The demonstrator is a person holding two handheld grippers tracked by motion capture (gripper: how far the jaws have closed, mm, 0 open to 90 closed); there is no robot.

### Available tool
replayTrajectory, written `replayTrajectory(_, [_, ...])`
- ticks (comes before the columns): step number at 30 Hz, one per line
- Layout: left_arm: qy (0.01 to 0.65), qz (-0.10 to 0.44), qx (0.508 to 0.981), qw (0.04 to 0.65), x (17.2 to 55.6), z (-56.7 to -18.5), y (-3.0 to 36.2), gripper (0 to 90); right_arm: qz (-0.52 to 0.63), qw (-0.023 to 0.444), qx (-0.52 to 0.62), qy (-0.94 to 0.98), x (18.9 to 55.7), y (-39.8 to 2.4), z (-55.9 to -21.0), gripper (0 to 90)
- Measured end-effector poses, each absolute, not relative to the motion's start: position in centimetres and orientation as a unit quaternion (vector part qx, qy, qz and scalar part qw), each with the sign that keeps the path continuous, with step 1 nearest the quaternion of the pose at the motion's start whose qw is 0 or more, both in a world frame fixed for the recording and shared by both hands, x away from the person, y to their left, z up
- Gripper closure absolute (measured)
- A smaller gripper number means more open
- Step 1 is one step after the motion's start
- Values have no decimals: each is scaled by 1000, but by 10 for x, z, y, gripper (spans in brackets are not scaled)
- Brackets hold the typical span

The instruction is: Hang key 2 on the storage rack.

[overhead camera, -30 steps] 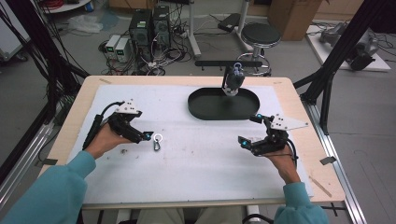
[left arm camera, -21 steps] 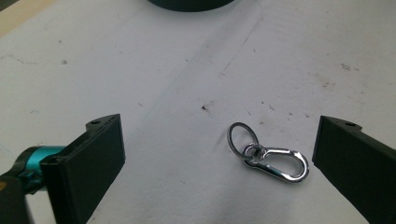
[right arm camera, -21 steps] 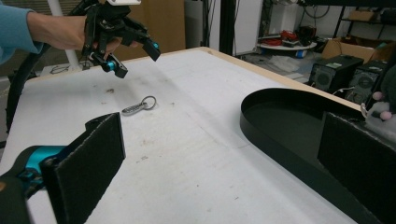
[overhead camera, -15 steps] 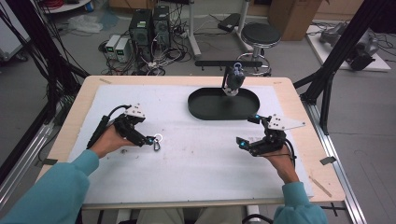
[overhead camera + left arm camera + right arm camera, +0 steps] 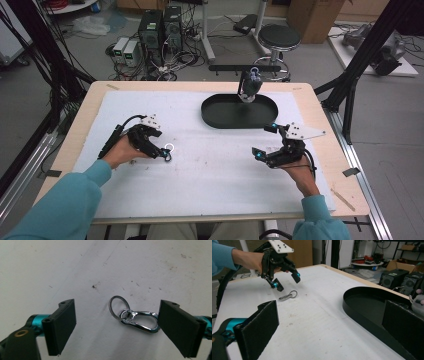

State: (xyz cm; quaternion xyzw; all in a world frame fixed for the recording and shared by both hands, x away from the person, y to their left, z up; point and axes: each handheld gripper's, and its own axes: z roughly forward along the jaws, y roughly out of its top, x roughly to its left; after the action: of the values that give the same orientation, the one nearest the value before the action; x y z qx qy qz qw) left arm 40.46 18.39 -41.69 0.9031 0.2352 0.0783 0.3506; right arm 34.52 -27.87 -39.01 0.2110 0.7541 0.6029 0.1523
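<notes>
On the white mat (image 5: 210, 165), left gripper (image 5: 117, 327) has been closing around the clip (image 5: 138, 321) but has no hold yet; right gripper (image 5: 332, 327) gapes idle; lift and carry remain.

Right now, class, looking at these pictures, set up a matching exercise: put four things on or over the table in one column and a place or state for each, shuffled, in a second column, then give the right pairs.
Things
1. carabiner keyring
2. black oval tray
3. left gripper
4. right gripper

Places or states
A. at the far middle of the table
B. open, over bare white surface at the right
C. lying flat on the white surface
D. open, fingers either side of the keyring, not pressing on it

Pairs: 1-C, 2-A, 3-D, 4-B
</notes>
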Motion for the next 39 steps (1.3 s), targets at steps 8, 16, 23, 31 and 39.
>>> replayTrajectory(8, [224,65,916,327,406,-421,182,273,601,153,211,755,345,-278,-390,7])
replayTrajectory(16, [247,46,913,321,406,-423,180,407,602,152,209,756,346,-277,-391,7])
replayTrajectory(23, [259,30,907,329,409,-423,180,521,600,150,209,757,346,-276,-391,7])
replayTrajectory(31, [256,27,911,322,409,-423,177,622,601,151,211,756,346,-278,-391,7])
replayTrajectory(39, [257,28,911,323,410,-422,175,680,601,152,212,755,346,-279,-391,8])
